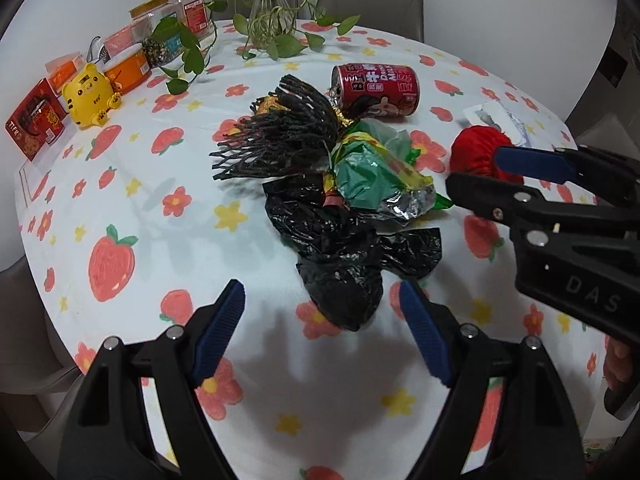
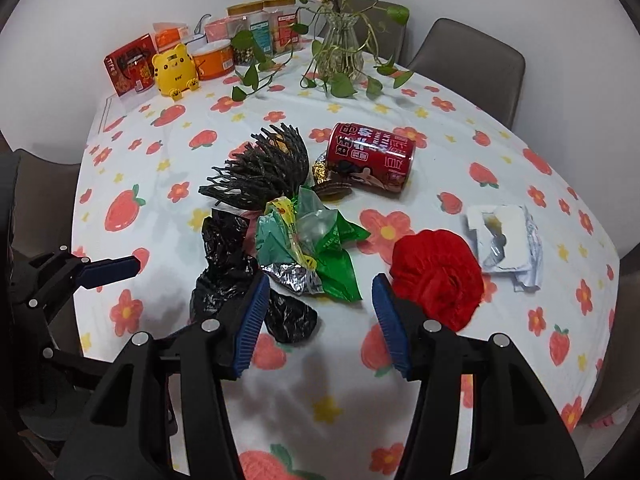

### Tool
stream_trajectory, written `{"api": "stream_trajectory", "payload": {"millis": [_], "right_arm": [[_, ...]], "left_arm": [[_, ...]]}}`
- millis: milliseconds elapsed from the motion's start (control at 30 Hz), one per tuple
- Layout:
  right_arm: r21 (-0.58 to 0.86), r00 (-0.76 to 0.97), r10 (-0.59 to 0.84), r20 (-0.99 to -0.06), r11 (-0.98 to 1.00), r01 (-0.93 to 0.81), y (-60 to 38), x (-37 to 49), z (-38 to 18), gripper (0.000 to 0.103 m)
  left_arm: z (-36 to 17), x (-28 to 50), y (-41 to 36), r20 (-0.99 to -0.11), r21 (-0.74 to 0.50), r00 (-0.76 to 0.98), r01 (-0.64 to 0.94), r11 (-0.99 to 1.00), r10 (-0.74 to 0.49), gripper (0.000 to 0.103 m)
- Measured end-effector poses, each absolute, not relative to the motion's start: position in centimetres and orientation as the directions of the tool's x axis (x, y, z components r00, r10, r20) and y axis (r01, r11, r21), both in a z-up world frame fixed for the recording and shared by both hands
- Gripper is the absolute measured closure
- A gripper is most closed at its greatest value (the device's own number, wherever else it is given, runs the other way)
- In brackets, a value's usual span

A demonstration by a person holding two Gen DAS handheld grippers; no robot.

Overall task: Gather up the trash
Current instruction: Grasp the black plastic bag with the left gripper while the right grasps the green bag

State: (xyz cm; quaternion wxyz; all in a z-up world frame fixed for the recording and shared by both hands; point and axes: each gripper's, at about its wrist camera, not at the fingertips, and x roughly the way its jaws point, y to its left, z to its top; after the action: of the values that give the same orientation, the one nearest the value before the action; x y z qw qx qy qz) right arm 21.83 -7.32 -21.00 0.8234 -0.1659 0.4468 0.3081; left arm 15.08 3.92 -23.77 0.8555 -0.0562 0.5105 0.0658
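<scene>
Left claw: the left claw (image 1: pixel 322 334) is wide open, with nothing between its blue pads (image 1: pixel 218 332). It hangs just above the table.
Right claw: the right claw (image 2: pixel 318 320) is wide open too and holds nothing.
Between the claws: in the left view the right claw (image 1: pixel 490 176) comes in from the right side. In the right view the left claw (image 2: pixel 120 268) pokes in from the left side.
Black bag: a crumpled black plastic bag (image 1: pixel 344 256) lies just ahead of the left claw. In the right view the bag (image 2: pixel 228 264) sits by the right claw's left pad.
Green wrapper: a green and silver wrapper (image 2: pixel 312 248) lies just past the right claw, touching the black bag.
Red ball: a red crumpled paper ball (image 2: pixel 438 274) lies close to the right claw's right pad, a bit ahead.
White pack: an empty white pack (image 2: pixel 504 242) sits farther right, beside the red ball.
Black net: a black stringy net (image 1: pixel 280 132) lies behind the wrapper.
Can: a red drink can (image 1: pixel 376 90) lies on its side past the pile.
Table: a cloth with flowers and strawberries (image 1: pixel 120 220) covers it.
Far off: a glass vase with green leaves (image 2: pixel 342 52), a yellow tiger toy (image 2: pixel 176 70) and food boxes (image 2: pixel 256 28) stand at the far edge.
</scene>
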Motion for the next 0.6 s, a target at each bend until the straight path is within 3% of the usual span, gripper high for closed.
{"api": "stream_trajectory", "payload": {"millis": [167, 267, 300, 367, 400, 467, 600], "right_arm": [[0.017, 0.360, 0.350, -0.865, 0.737, -0.676, -5.9, 24.0, -24.1, 0.054], [0.040, 0.321, 0.362, -0.875, 0.716, -0.697, -5.4, 24.6, -25.1, 0.064], [0.043, 0.315, 0.367, -0.875, 0.707, -0.706, -5.2, 24.5, -25.1, 0.072], [0.054, 0.294, 0.380, -0.877, 0.686, -0.726, -4.8, 24.5, -25.2, 0.088], [0.058, 0.285, 0.382, -0.879, 0.679, -0.732, -4.6, 24.4, -25.2, 0.094], [0.079, 0.271, 0.399, -0.876, 0.673, -0.735, -4.5, 24.4, -24.9, 0.094], [0.093, 0.271, 0.421, -0.866, 0.667, -0.740, -4.6, 23.6, -23.9, 0.095]], "left_arm": [[-25.6, 16.6, 4.4, -0.893, -0.033, 0.447, -0.179, 0.983, 0.051, 0.023], [-26.3, 17.2, 4.7, -0.895, -0.053, 0.446, -0.184, 0.981, 0.035, 0.026], [-26.4, 17.3, 4.7, -0.893, -0.058, 0.449, -0.181, 0.982, 0.030, 0.029], [-26.7, 17.5, 4.7, -0.893, -0.071, 0.449, -0.173, 0.982, 0.014, 0.049], [-26.9, 17.5, 4.8, -0.894, -0.083, 0.447, -0.172, 0.982, 0.003, 0.053], [-26.8, 17.5, 4.8, -0.892, -0.088, 0.452, -0.170, 0.982, -0.002, 0.064], [-25.9, 16.9, 5.0, -0.877, -0.082, 0.481, -0.163, 0.983, 0.006, 0.069]]}}
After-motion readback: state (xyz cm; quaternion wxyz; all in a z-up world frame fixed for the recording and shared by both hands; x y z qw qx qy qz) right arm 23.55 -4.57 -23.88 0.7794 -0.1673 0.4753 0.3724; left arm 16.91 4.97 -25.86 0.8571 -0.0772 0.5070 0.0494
